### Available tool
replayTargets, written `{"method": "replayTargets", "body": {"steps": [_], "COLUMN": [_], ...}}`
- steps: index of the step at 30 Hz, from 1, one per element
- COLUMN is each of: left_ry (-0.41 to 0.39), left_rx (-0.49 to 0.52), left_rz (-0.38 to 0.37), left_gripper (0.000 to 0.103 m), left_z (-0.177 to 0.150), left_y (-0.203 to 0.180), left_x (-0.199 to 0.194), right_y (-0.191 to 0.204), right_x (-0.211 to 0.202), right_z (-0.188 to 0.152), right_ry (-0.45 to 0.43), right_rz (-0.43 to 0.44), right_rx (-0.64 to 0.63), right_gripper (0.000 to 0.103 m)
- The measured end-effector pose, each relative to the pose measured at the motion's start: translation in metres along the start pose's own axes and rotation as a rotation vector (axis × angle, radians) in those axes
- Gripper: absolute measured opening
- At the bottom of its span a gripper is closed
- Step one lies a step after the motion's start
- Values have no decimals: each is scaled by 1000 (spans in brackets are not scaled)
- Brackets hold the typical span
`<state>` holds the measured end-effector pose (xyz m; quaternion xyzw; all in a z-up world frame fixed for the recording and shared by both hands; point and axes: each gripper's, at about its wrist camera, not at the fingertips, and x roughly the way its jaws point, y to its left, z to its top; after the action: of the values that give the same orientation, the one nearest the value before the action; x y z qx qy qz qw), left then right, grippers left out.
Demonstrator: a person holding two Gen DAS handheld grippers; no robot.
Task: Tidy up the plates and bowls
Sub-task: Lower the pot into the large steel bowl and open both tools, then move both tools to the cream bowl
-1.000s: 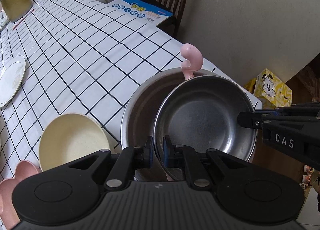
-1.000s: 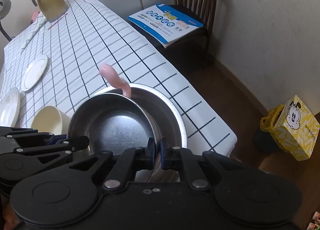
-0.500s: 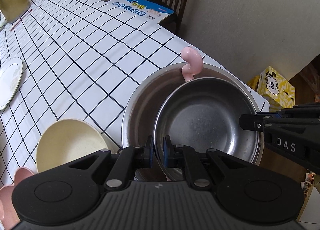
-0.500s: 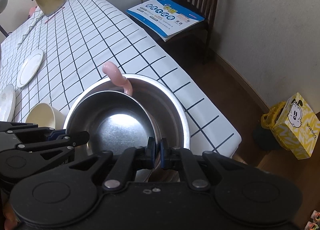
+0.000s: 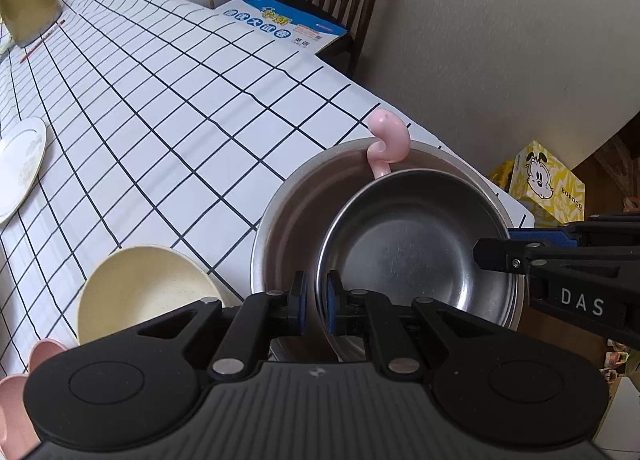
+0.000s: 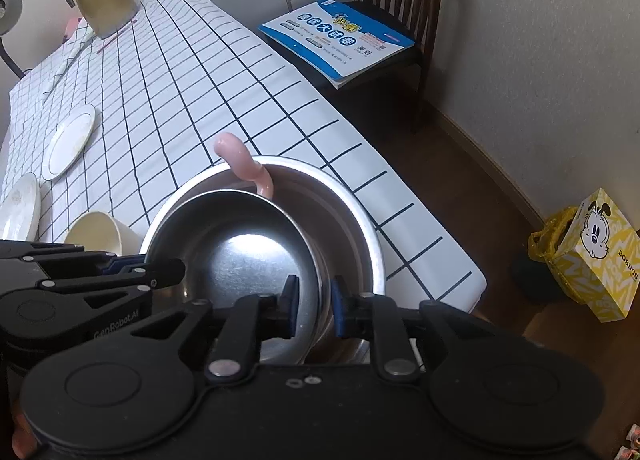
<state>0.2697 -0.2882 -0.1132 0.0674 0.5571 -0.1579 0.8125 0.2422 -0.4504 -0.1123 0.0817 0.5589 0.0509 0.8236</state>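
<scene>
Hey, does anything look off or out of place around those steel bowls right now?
Yes: a pink curled handle pokes up between the small steel bowl and the large steel bowl it sits in, so they may not nest flush.

Silver steel bowls [image 5: 416, 252], pink spoon [image 5: 386, 139], cream bowl [image 5: 144, 292], black-gridded white tablecloth [image 5: 160, 99]

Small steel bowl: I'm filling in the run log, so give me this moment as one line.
small steel bowl in large steel bowl | left gripper shut on rim | right gripper open, straddling rim
</scene>
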Motion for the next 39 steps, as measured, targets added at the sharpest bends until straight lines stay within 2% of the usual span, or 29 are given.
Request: {"method": "replayTargets", "body": {"steps": [12,15,18,19,20,22,36,39], "left_ry": [-64,-92,-128,-144,-162,-180,-301,-339], "left_rx": [21,21,22,17,10,5,-63,-79], "left_rz": [-21,-29,-19,-19,-12,-10,-1,8], "left_gripper": [11,16,43,57,60,61,68,73], "left_z": [-8,-11,-16,-17,-19,-21,-50,-58], "left_y": [2,3,5,6,8,12,53,63], "left_x": [-28,-40,-52,-57,-62,-70,-122,-133], "right_y": [12,16,22,24,25,29,71,84], "right_x": [-21,-29,-37,-39,-42,-48,-91,-97], "right_z": [-3,-4,-6,-7,-8,-9,-20,-24], "right_ry": [-65,-86,-109,-116,-123,-140,-252,-271], "right_rz": [6,11,18,21,25,28,98,117], "right_rx": [-37,-45,-59,-61,-64,-72,-156,-175], "right_gripper": [35,39,47,50,53,55,89,93]}}
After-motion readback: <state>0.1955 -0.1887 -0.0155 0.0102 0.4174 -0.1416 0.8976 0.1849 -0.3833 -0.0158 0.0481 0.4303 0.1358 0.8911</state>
